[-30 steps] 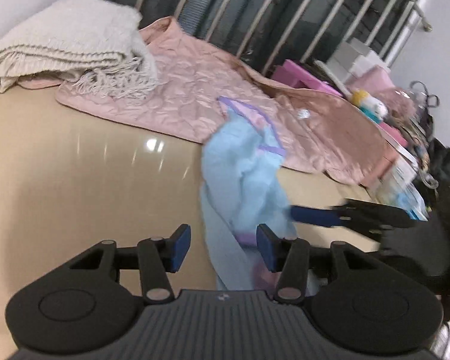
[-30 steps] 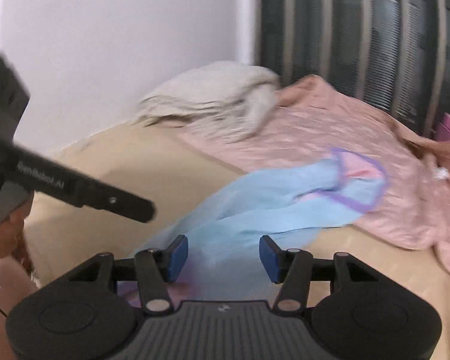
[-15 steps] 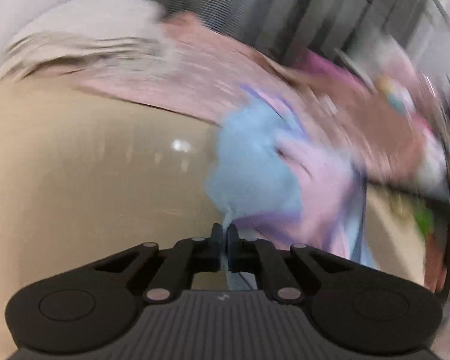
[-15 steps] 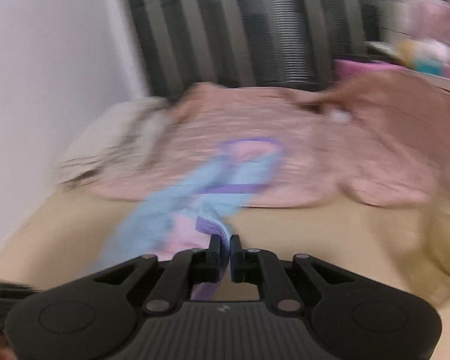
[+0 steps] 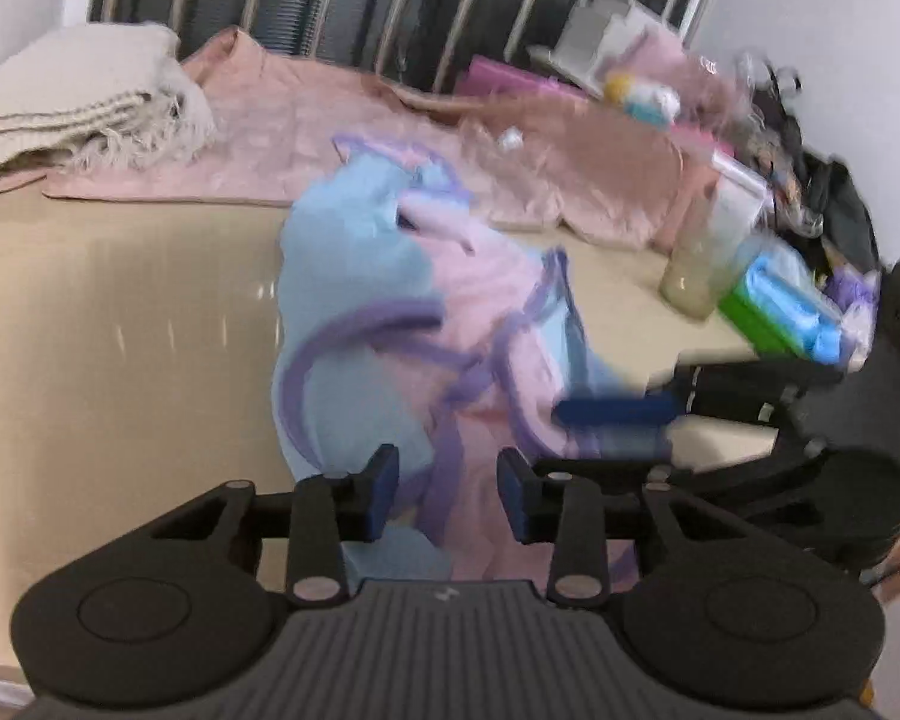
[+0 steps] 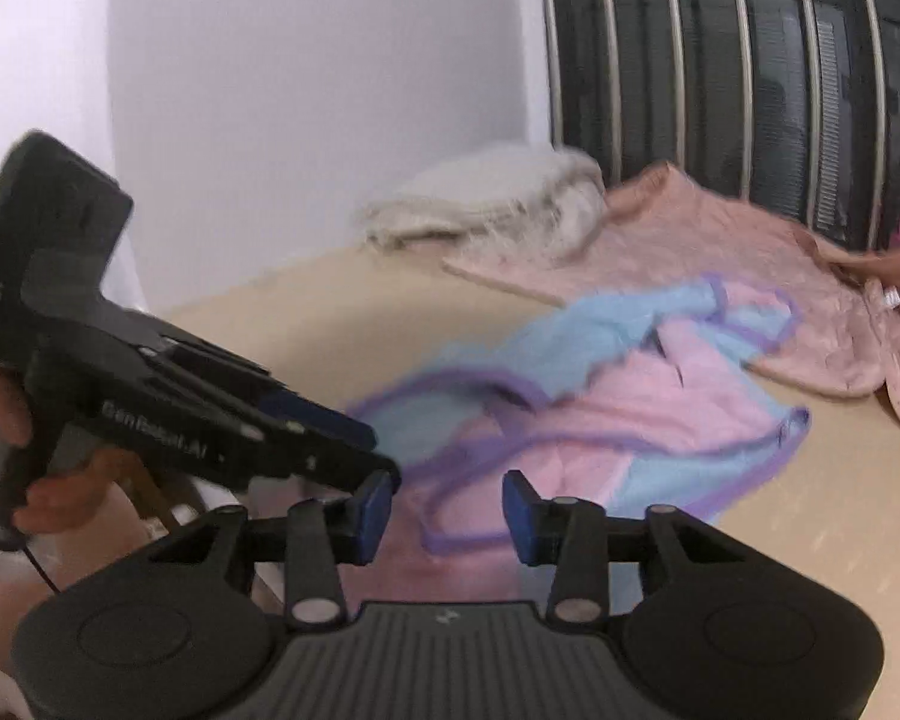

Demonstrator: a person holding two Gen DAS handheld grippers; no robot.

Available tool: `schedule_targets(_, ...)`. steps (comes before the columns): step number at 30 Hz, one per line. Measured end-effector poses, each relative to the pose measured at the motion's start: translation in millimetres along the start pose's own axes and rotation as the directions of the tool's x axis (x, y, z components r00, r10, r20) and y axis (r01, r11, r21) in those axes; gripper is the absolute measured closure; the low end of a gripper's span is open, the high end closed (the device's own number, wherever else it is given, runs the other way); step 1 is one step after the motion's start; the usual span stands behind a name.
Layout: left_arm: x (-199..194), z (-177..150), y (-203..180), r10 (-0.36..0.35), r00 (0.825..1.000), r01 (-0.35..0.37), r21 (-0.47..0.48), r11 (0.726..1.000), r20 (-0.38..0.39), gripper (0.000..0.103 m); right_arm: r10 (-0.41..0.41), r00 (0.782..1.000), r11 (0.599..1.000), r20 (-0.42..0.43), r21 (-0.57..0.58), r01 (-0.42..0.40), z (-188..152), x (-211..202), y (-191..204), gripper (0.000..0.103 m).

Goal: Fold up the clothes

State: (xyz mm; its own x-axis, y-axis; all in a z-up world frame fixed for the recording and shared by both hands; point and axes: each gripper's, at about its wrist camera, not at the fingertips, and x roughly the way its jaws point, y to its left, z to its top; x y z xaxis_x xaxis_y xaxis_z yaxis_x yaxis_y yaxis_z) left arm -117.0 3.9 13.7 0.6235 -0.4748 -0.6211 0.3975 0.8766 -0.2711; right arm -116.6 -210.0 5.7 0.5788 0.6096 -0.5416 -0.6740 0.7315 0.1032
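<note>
Both the left gripper (image 5: 448, 492) and the right gripper (image 6: 448, 507) have just reopened; jaws stand apart, pressing nothing. The blue-and-pink garment (image 5: 390, 324), released, lies rumpled on the desk (image 5: 120, 330), its far end overlapping the pink quilt (image 5: 306, 138). Judgement: fold not yet begun; regrasp required.

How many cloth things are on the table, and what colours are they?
Blue and pink garment with purple trim: 1
Pink quilted cloth: 1
Cream fringed blanket, folded: 1
Total: 3 on the tan table.
</note>
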Motion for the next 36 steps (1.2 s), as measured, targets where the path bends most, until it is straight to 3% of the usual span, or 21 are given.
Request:
schedule_targets(1,-2,0,3,-0.005,1.000,0.005,-0.008,1.000,0.000,0.086,0.002,1.000,1.000,-0.013,0.025,-0.001,-1,2,-4,0.082)
schedule_targets(2,-2,-1,6,0.011,1.000,-0.011,-0.018,1.000,-0.006,0.097,-0.002,1.000,0.999,-0.020,0.044,0.003,-1,3,-6,0.102)
schedule_targets(4,-4,-2,13,0.032,0.999,-0.032,-0.051,0.998,-0.003,0.103,-0.009,1.000,0.996,-0.024,0.083,0.011,-1,1,-13,0.102)
schedule_targets(10,-21,35,31,-0.062,0.990,0.086,-0.187,0.979,0.129,0.103,-0.072,0.990,0.972,0.119,0.230,0.043,23,-27,-45,0.102)
schedule_targets(13,-16,58,40,0.025,0.982,0.021,-0.241,0.970,0.186,0.103,-0.157,0.974,0.949,0.164,0.297,0.103,42,-26,-70,0.102)
schedule_targets(15,-9,63,50,0.031,0.986,0.018,-0.291,0.956,0.163,0.099,-0.238,0.965,0.924,0.111,0.331,0.190,48,-7,-86,0.100)
schedule_targets(17,-12,56,45,-0.027,0.986,0.071,-0.267,0.961,0.163,0.090,-0.353,0.936,0.897,-0.003,0.285,0.339,47,14,-93,0.095)
schedule_targets(18,-18,48,36,-0.057,0.985,0.092,-0.217,0.972,0.165,0.070,-0.383,0.924,0.889,-0.008,0.267,0.371,44,14,-92,0.093)
schedule_targets(19,-22,38,27,-0.068,0.984,0.095,-0.168,0.981,0.163,0.056,-0.374,0.927,0.900,0.019,0.248,0.358,39,6,-88,0.091)
schedule_targets(21,-28,18,3,-0.055,0.988,0.061,-0.042,0.997,0.141,0.053,-0.319,0.943,0.936,0.095,0.189,0.297,26,-17,-75,0.068)
schedule_targets(24,-15,-2,-27,0.022,0.996,-0.033,0.132,0.991,0.083,0.054,-0.244,0.958,0.970,0.153,0.017,0.244,6,-37,-45,0.069)
schedule_targets(26,-4,-1,-27,0.032,0.997,-0.042,0.144,0.989,0.068,0.066,-0.232,0.967,0.969,0.109,-0.065,0.240,-2,-32,-30,0.070)
schedule_targets(27,0,0,-23,0.027,0.998,-0.032,0.118,0.992,0.051,0.089,-0.232,0.968,0.967,0.092,-0.088,0.240,-6,-26,-26,0.071)
schedule_targets(28,4,2,-18,0.020,0.999,-0.023,0.090,0.996,0.034,0.098,-0.240,0.968,0.965,0.073,-0.093,0.246,-9,-19,-26,0.071)
schedule_targets(30,10,11,5,-0.049,0.998,0.050,-0.035,0.998,0.030,0.100,-0.261,0.965,0.963,0.037,-0.058,0.263,-9,-6,-30,0.080)
schedule_targets(32,14,19,32,-0.106,0.994,0.112,-0.196,0.974,0.037,0.100,-0.256,0.966,0.967,0.012,-0.004,0.257,-9,2,-38,0.081)
schedule_targets(34,16,27,67,-0.092,0.993,0.114,-0.384,0.916,0.076,0.100,-0.258,0.966,0.966,0.012,0.036,0.257,-10,5,-42,0.087)
schedule_targets(36,16,26,92,-0.039,0.995,0.079,-0.507,0.858,0.089,0.098,-0.262,0.965,0.963,0.014,0.064,0.261,-11,6,-43,0.088)
